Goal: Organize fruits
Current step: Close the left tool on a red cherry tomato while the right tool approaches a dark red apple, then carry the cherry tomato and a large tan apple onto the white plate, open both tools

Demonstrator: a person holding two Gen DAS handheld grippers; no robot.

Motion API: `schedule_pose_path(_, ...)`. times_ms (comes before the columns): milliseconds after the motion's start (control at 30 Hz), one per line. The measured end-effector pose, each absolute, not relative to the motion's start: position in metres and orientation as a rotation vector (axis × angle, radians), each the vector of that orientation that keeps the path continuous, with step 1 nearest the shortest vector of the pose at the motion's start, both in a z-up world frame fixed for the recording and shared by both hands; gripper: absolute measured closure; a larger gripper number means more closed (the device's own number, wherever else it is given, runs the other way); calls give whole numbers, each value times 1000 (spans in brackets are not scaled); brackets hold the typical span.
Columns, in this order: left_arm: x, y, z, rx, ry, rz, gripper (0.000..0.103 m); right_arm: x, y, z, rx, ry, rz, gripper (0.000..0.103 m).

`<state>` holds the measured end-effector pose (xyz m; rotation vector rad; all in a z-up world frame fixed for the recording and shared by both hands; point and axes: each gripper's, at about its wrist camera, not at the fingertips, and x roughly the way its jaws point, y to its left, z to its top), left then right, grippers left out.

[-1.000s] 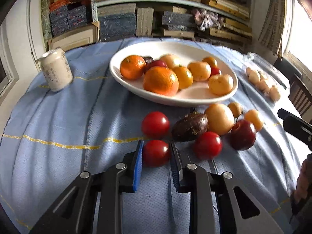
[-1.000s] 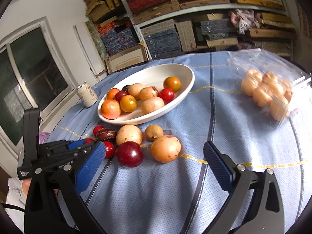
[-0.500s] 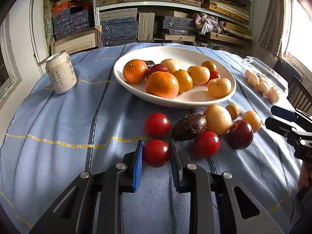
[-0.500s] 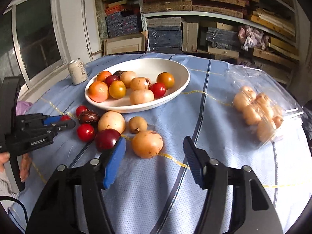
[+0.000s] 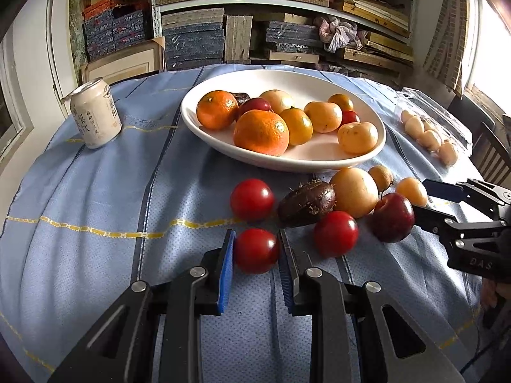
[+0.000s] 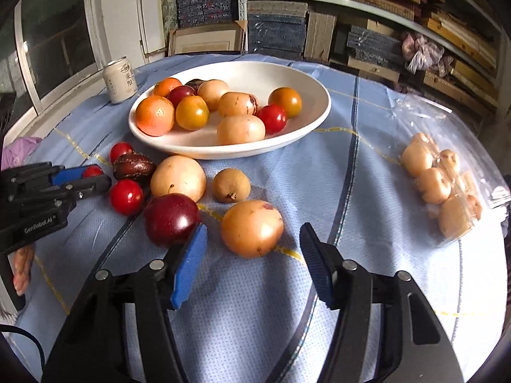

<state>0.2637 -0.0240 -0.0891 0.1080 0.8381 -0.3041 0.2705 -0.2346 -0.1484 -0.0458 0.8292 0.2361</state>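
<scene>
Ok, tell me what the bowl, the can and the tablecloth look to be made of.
Bowl: probably glazed ceramic, white and smooth with soft highlights. Can: likely metal, judging by its crimped top rim, with a matte cream printed skin. Tablecloth: woven fabric, light blue, with a dotted weave, wrinkles and yellow stitched lines.

Left tongs (image 5: pixel 256 249) clamped tight; right tongs (image 6: pixel 252 249) closing, nothing gripped.

Hidden and cut-off parts on the fruit table

A dark fruit (image 5: pixel 240 97) in the white bowl (image 5: pixel 367 156) is hiding behind an orange (image 5: pixel 217 113), upper centre; the clear bag (image 6: pixel 447 172) is blurring its pale fruits, and the can's print (image 6: pixel 123 78) is reading too small.
</scene>
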Motion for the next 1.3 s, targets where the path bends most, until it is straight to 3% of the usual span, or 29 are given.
schedule_pose_path(100,263,-24,-89,109,836,-302,77,275,-236,-152,-22,860,253,62)
schedule_pose_path(133,263,-23,-88,109,835,-301,77,274,-238,-151,-17,856,256,62)
schedule_pose_path(733,259,-16,-67,47,762,-293,77,243,-254,-124,85,718,294,63)
schedule_pose_path(1033,331,-37,-2,41,737,-276,77,291,-250,-66,96,615,277,63)
schedule_pose_path(1300,428,-95,-8,54,855,-284,77,332,-207,-85,37,652,367,63)
